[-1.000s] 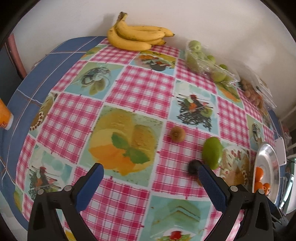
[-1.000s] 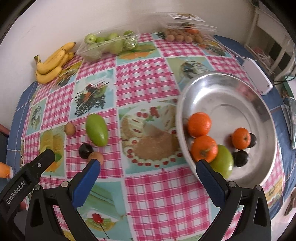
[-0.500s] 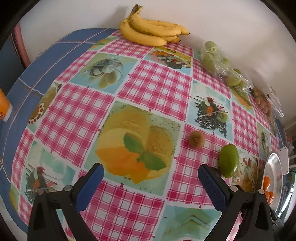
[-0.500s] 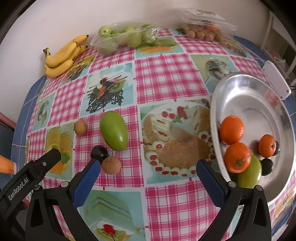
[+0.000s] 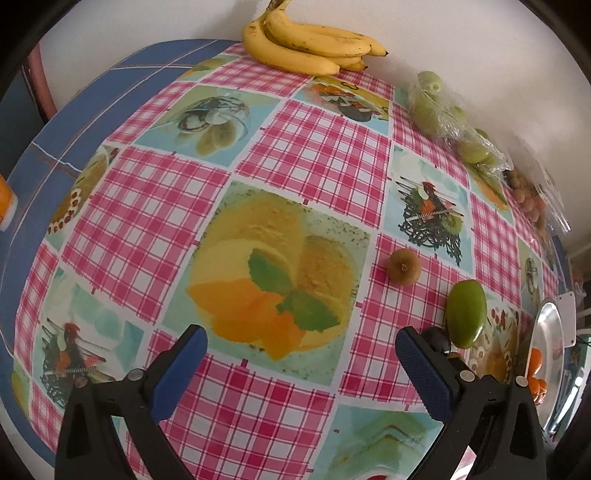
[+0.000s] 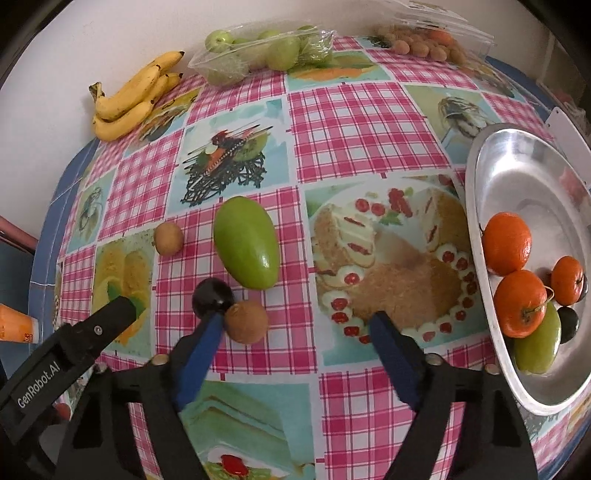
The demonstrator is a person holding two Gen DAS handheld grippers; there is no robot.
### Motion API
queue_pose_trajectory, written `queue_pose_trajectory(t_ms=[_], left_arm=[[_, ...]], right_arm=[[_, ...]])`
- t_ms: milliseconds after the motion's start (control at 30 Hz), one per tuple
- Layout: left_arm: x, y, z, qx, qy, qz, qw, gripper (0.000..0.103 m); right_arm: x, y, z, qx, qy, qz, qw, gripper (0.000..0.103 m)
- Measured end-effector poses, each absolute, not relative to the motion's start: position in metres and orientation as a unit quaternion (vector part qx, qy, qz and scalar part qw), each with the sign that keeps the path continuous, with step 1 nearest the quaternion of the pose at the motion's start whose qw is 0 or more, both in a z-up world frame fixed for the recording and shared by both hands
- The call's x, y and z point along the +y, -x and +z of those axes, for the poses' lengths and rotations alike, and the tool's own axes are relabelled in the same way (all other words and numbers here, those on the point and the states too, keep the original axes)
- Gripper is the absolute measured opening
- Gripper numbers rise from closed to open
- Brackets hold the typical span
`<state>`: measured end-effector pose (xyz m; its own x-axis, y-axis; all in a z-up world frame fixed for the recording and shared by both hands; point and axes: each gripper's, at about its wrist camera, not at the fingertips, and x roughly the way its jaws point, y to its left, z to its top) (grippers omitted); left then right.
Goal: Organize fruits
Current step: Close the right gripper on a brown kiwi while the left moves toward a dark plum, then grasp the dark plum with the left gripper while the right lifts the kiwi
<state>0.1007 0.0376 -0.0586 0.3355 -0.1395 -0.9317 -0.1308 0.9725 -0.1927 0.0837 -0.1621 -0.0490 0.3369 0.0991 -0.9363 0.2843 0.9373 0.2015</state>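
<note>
Checked pink counter (image 6: 362,110) strewn with loose fruit. Right gripper (image 6: 295,328), jaws closing on nothing yet, round brown fruit (image 6: 246,321) just inside, likely bound for silver metal bowl (image 6: 517,155). Left gripper (image 5: 299,356) spread wide, idle.

hidden: dark fruit (image 5: 436,341) partly behind left tool finger | cut off: banana stems (image 5: 275,4)

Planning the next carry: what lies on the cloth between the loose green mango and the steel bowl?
In the right wrist view, no fruit lies between the green mango and the steel bowl: only bare tablecloth with a printed cake picture.
</note>
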Motion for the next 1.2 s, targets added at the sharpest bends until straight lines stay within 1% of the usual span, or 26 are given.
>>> queue_pose_trajectory(t_ms=[133, 200, 233, 300, 333, 500, 567, 867, 1067, 1100, 1133, 1200], left_arm=[[0.041, -0.101, -0.059, 0.577, 0.125, 0.000, 0.807, 0.103], [0.041, -0.101, -0.059, 0.577, 0.125, -0.001, 0.807, 0.103], [0.040, -0.101, -0.058, 0.577, 0.124, -0.002, 0.807, 0.103], [0.039, -0.100, -0.058, 0.577, 0.123, -0.004, 0.807, 0.103], [0.038, -0.100, -0.058, 0.578, 0.123, -0.005, 0.807, 0.103], [0.037, -0.102, -0.059, 0.582, 0.125, -0.007, 0.804, 0.103], [0.036, -0.102, -0.060, 0.583, 0.126, -0.009, 0.803, 0.103], [0.026, -0.104, -0.059, 0.590, 0.137, -0.031, 0.795, 0.103], [-0.001, -0.103, -0.054, 0.579, 0.114, -0.072, 0.804, 0.101], [-0.007, -0.103, -0.054, 0.578, 0.113, -0.082, 0.804, 0.099], [-0.009, -0.103, -0.054, 0.578, 0.112, -0.088, 0.804, 0.095], [-0.017, -0.103, -0.054, 0.577, 0.110, -0.102, 0.803, 0.092]], right_arm=[[-0.163, -0.084, -0.048, 0.568, -0.172, -0.049, 0.803, 0.066], [-0.164, -0.084, -0.047, 0.566, -0.176, -0.045, 0.804, 0.056], [-0.164, -0.083, -0.047, 0.566, -0.177, -0.044, 0.804, 0.053], [-0.164, -0.082, -0.047, 0.565, -0.179, -0.042, 0.805, 0.045], [-0.164, -0.082, -0.047, 0.564, -0.179, -0.041, 0.805, 0.044], [-0.168, -0.082, -0.048, 0.563, -0.186, -0.042, 0.804, 0.029], [-0.169, -0.081, -0.048, 0.563, -0.191, -0.043, 0.803, 0.027], [-0.187, -0.075, -0.042, 0.560, -0.200, -0.059, 0.802, 0.027], [-0.205, -0.068, -0.032, 0.554, -0.201, -0.077, 0.804, 0.027], [-0.208, -0.068, -0.031, 0.554, -0.200, -0.079, 0.804, 0.027], [-0.211, -0.067, -0.029, 0.553, -0.198, -0.082, 0.805, 0.027], [-0.214, -0.064, -0.027, 0.552, -0.195, -0.084, 0.806, 0.027]])
